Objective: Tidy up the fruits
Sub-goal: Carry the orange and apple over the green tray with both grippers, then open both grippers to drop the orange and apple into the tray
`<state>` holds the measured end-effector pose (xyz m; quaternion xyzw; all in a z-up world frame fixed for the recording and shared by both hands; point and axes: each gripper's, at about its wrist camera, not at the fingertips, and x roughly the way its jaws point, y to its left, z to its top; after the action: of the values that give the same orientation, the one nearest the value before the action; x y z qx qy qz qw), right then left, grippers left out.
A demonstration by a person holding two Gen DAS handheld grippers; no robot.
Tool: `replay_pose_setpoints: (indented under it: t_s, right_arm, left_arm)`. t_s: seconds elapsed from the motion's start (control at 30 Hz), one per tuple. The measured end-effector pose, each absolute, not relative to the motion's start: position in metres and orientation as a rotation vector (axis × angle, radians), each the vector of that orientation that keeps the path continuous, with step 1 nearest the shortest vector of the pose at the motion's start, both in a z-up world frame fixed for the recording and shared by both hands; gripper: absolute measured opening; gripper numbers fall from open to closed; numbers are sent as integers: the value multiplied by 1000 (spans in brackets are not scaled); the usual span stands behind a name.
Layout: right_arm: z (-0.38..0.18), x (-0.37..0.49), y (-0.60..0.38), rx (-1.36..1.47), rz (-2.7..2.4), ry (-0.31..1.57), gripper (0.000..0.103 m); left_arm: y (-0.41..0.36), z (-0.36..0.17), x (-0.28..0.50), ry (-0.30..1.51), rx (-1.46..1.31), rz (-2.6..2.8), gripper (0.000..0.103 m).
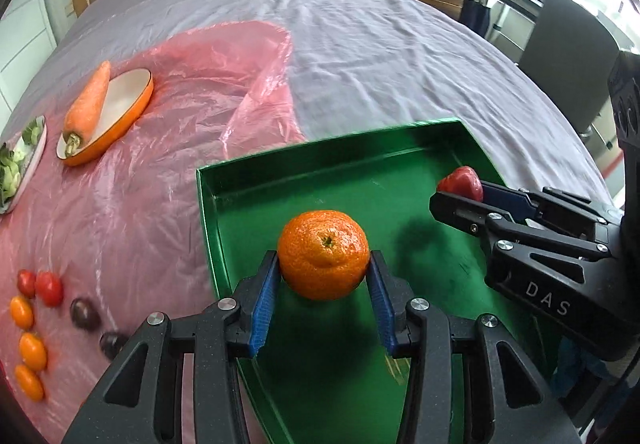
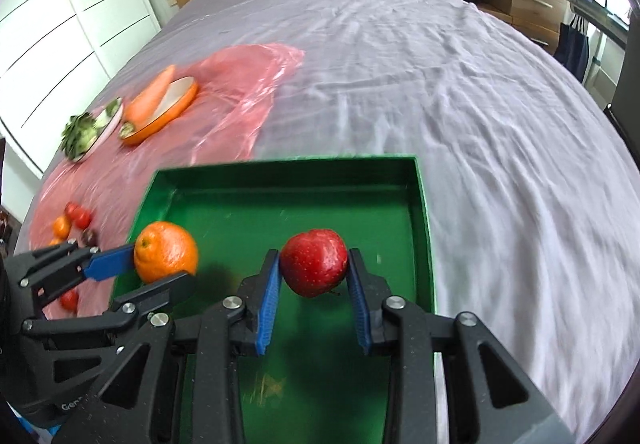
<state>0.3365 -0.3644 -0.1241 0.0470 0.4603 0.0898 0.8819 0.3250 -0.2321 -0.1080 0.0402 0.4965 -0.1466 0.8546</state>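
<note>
A: Our left fingers (image 1: pixel 266 304) are closed onto the sides of the orange (image 1: pixel 323 254), blue pads on both flanks, so the left gripper (image 1: pixel 323 284) has it firmly. The right gripper (image 2: pixel 314 280) is narrowed the same way around the red apple (image 2: pixel 313 262).

B: Both fruits hang over the green tray (image 2: pixel 224 179), orange towards its left wall, apple nearer the right. We judge that spacing keeps the two grippers from knocking each other while we set both down.

A: And we hold each fruit across its widest part, stem end facing up or towards us, so it can't roll out between the pads.

B: Are they touching the tray floor yet?

A: Hard to say; the shadows beneath suggest a small gap, but we cannot be sure from these wrist views.

B: Further left, on the pink plastic sheet (image 1: pixel 132 203), small tomatoes (image 1: pixel 48 288), orange kumquat-like fruits (image 1: pixel 32 352) and two dark ones (image 1: pixel 84 314) lie near us, presumably waiting their turn.

A: Far left, the carrot (image 1: pixel 90 103) rests across an orange-rimmed dish (image 1: pixel 132 99), beside a plate of greens (image 1: pixel 20 163). Those look kept apart as vegetables.
</note>
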Motion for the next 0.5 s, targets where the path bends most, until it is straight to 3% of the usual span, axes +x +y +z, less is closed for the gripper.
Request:
replay_pose_setpoints:
  t_s: [0.37, 0.4, 0.47, 0.5]
  right_arm:
    - [-147, 359, -359, 76, 162, 967, 52]
    - [-146, 359, -359, 72, 158, 964, 55]
    - [-146, 357, -358, 64, 144, 958, 77]
    - [-145, 356, -359, 71, 143, 955, 96]
  left_arm:
    - [-231, -122, 339, 1051, 71, -326, 40]
    - [-231, -122, 339, 1051, 71, -326, 40]
    - [-231, -121, 339, 1046, 73, -326, 41]
    - [-230, -121, 338, 1041, 71, -327, 43]
